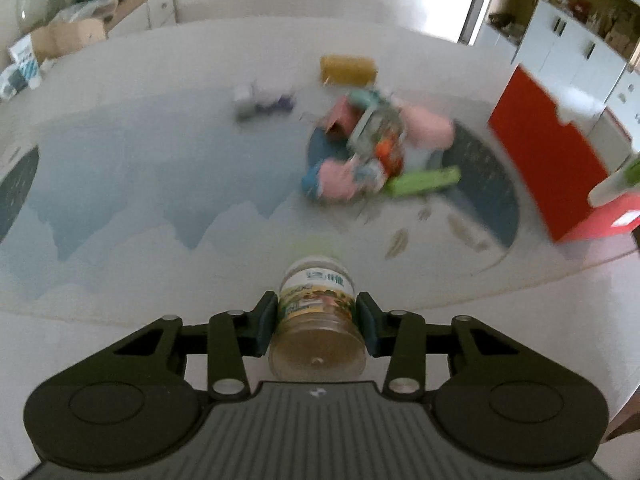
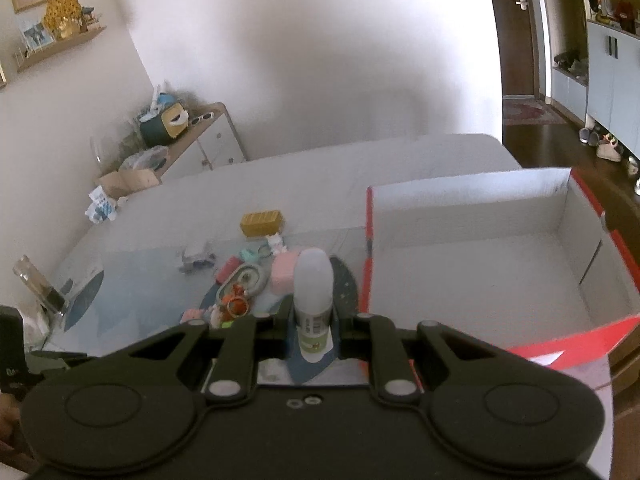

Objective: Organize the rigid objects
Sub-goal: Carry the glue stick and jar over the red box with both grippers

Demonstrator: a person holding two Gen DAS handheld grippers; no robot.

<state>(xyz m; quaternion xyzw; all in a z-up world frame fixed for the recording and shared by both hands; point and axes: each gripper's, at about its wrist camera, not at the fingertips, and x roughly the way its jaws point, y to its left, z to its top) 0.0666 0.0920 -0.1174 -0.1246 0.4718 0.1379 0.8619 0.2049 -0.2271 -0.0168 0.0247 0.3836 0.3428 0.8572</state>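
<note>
Jar (image 1: 318,312), clear plastic with a printed label, lies base-toward-camera between the fingers of the left gripper (image 1: 318,326), whose pads sit against its sides; the gripper reads as clamped on the jar, just above the play mat (image 1: 120,184). Bottle (image 2: 313,292), white with a rounded cap, stands upright in the right gripper (image 2: 313,322), clamped at its lower body. Beyond the jar, well apart, a heap of small toys (image 1: 360,148) lies on the mat's round dark patch, blurred in the left view: pink blocks, a green bar (image 1: 424,182), a teal piece. A yellow block (image 2: 262,222) sits farther back near the mat's edge. The red box (image 2: 480,264), white inside and seemingly empty, stands open beside the heap, to the right of the bottle. Step in hand, by judgement: carrying both held items to the box. To do it well, keep the bottle upright while crossing the red wall, clear the rim before lowering, and hold the jar squarely across its widest part, since its smooth round wall may slip
</note>
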